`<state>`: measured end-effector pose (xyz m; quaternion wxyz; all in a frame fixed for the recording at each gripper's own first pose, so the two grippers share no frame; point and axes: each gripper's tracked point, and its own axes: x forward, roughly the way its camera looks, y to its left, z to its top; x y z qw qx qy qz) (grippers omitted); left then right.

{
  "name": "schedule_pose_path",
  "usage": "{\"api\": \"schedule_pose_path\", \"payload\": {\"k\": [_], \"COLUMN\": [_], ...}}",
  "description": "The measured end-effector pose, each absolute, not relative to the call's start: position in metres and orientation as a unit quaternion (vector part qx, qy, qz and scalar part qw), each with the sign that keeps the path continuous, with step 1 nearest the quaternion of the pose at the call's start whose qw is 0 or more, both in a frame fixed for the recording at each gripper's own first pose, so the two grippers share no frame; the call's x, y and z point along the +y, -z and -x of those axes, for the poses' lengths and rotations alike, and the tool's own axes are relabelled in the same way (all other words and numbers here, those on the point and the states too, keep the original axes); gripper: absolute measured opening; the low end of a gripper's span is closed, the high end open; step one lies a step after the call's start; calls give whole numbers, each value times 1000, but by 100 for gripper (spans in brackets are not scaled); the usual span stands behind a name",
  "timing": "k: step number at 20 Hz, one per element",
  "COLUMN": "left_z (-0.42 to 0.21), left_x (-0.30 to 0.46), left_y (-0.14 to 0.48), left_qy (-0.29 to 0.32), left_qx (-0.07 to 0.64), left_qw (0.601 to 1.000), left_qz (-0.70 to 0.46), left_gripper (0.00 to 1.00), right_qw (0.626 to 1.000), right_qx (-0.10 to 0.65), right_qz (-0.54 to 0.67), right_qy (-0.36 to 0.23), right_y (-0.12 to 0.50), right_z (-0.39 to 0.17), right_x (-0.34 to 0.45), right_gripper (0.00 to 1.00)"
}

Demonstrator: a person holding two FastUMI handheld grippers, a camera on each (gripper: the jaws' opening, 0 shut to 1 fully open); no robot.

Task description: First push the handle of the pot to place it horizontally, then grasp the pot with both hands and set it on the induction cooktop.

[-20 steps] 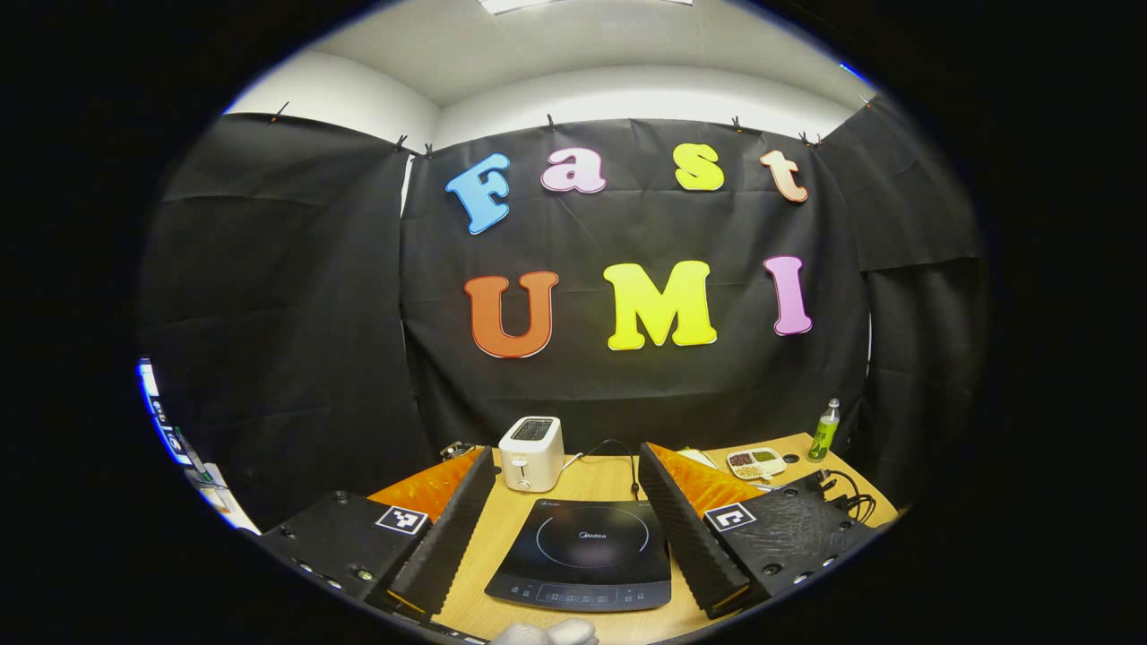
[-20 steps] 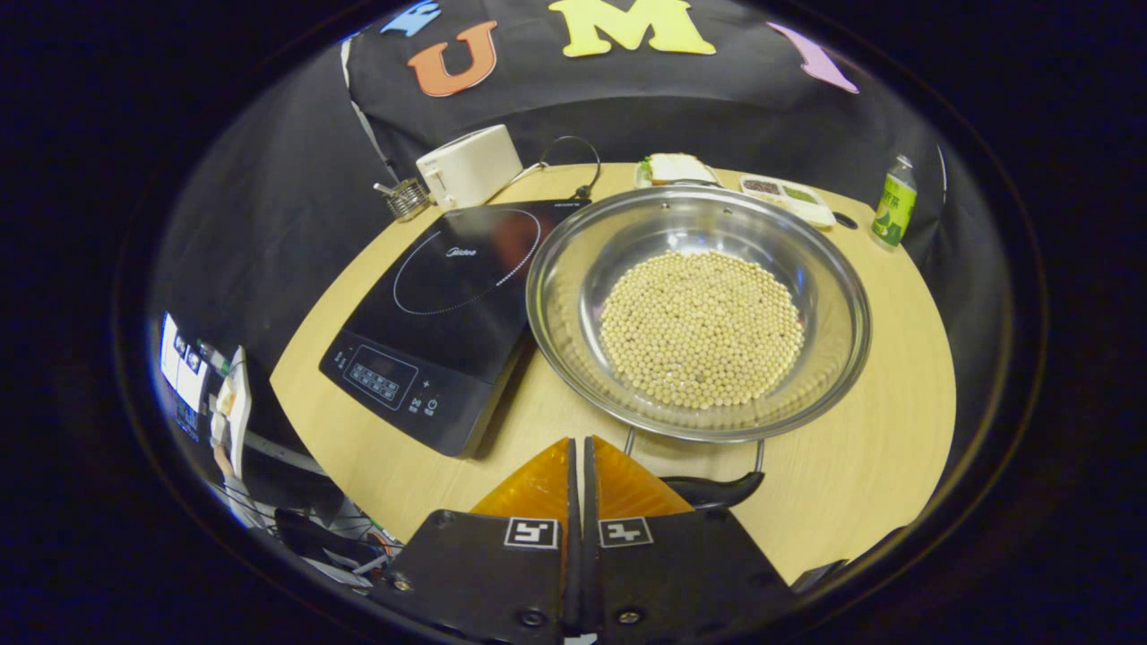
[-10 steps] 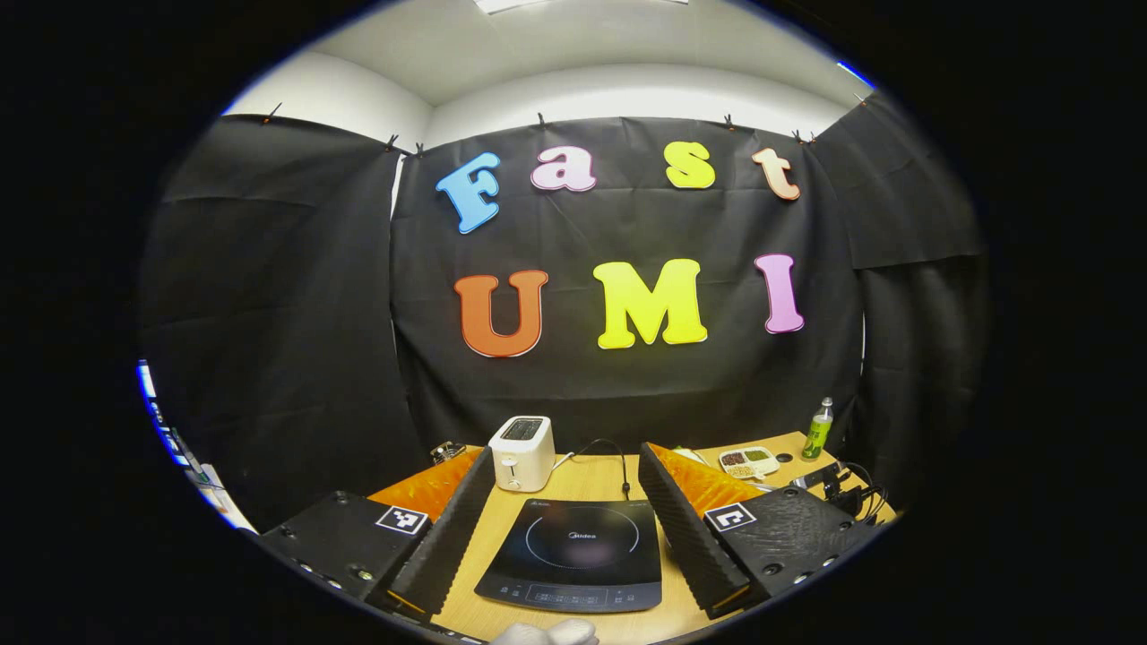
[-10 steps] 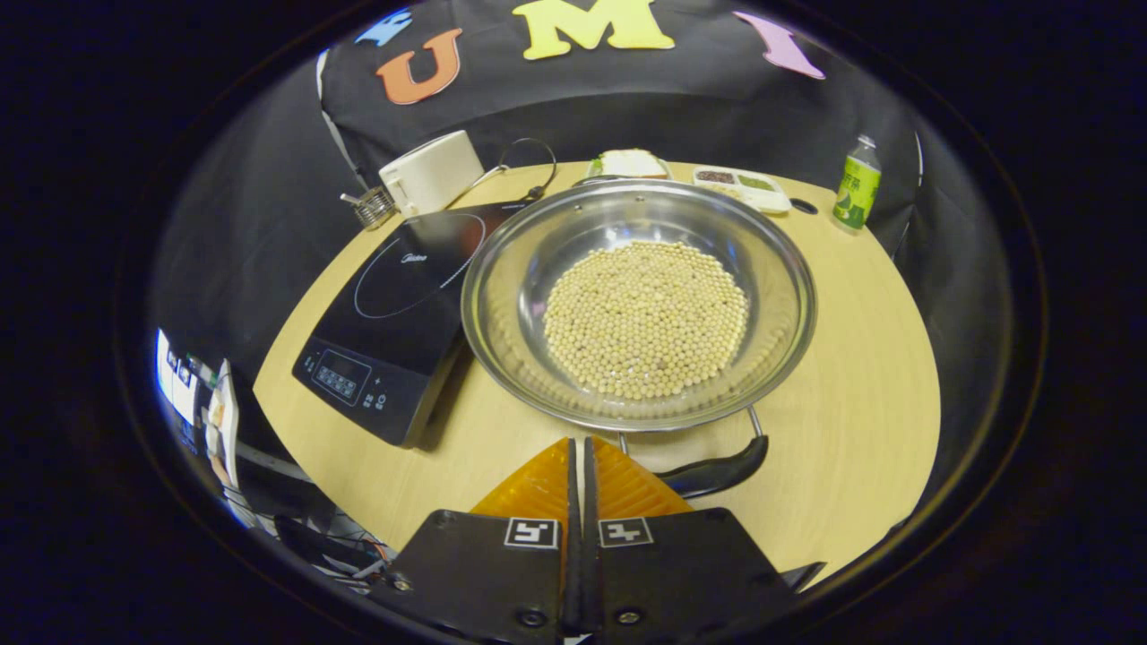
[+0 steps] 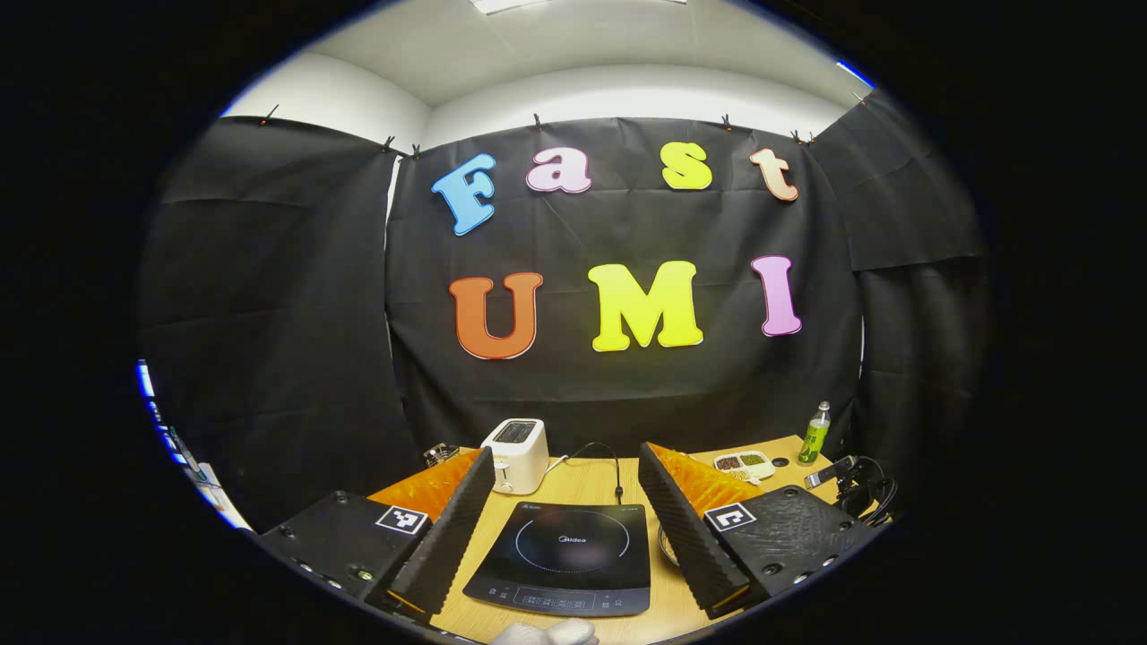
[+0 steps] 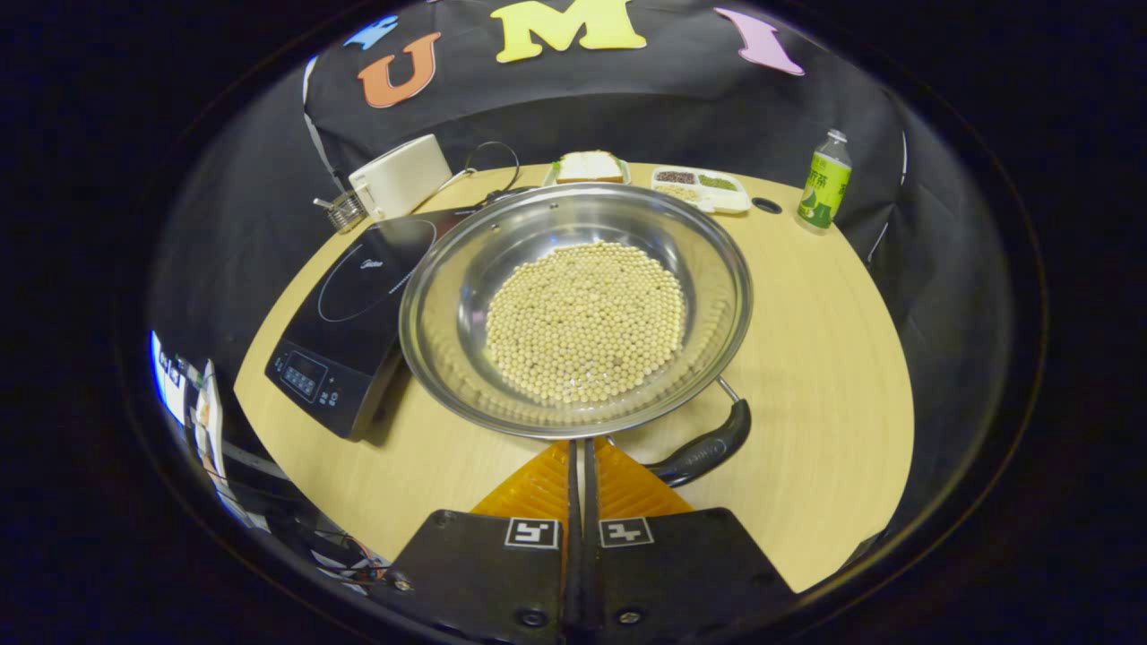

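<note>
A wide steel pot (image 6: 708,269) holding pale round beans (image 6: 584,321) sits on the wooden table, its left rim against the black induction cooktop (image 6: 345,309). Its black handle (image 6: 703,452) sticks out at the near side, slanting up to the right. My right gripper (image 6: 579,445) is shut with nothing in it, its tips just under the pot's near rim and left of the handle. My left gripper (image 5: 566,455) hangs open above the cooktop (image 5: 564,555), well off the table. A sliver of the pot's rim (image 5: 661,543) shows beside its right finger.
A white toaster (image 6: 399,175) and a small metal piece (image 6: 340,213) stand behind the cooktop. A sandwich plate (image 6: 587,167), a divided tray (image 6: 699,186) and a green bottle (image 6: 824,184) line the far edge. Bare table lies right of the pot. A white glove (image 5: 547,632) shows below.
The pot's handle has swung to the right, from lying across the view to slanting up. The right gripper stayed shut and closed in under the rim. The left gripper only drifted slightly.
</note>
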<state>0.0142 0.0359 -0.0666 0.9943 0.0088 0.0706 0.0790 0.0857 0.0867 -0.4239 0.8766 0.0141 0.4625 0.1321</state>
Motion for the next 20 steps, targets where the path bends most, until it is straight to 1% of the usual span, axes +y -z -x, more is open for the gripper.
{"api": "schedule_pose_path", "payload": {"k": [11, 12, 14, 15, 16, 17, 18, 19, 20], "left_z": [-17, -17, -16, -15, -14, -14, -14, -14, -13], "left_x": [24, 22, 21, 21, 20, 20, 20, 20, 21], "left_y": [68, 68, 69, 70, 70, 72, 73, 74, 75], "left_qy": [-98, -101, -106, -109, -113, -116, -120, -123, -127], "left_qx": [74, 74, 76, 77, 78, 79, 80, 81, 83], "left_qw": [992, 992, 991, 991, 990, 990, 989, 989, 988], "left_qz": [-11, -11, -12, -11, -11, -11, -11, -11, -12], "left_gripper": [96, 96, 96, 96, 96, 96, 96, 96, 96], "right_qw": [872, 872, 871, 870, 870, 869, 869, 868, 867], "right_qx": [472, 473, 474, 474, 475, 475, 475, 475, 476], "right_qz": [8, 10, 19, 27, 32, 37, 42, 47, 51], "right_qy": [-128, -128, -130, -131, -132, -132, -134, -136, -139], "right_y": [431, 432, 432, 433, 432, 433, 433, 433, 433], "right_z": [-101, -104, -110, -113, -117, -121, -125, -128, -131], "right_x": [40, 36, 28, 23, 19, 15, 12, 9, 5], "right_gripper": [4, 0, 0, 3, 4, 4, 0, 4, 4]}}
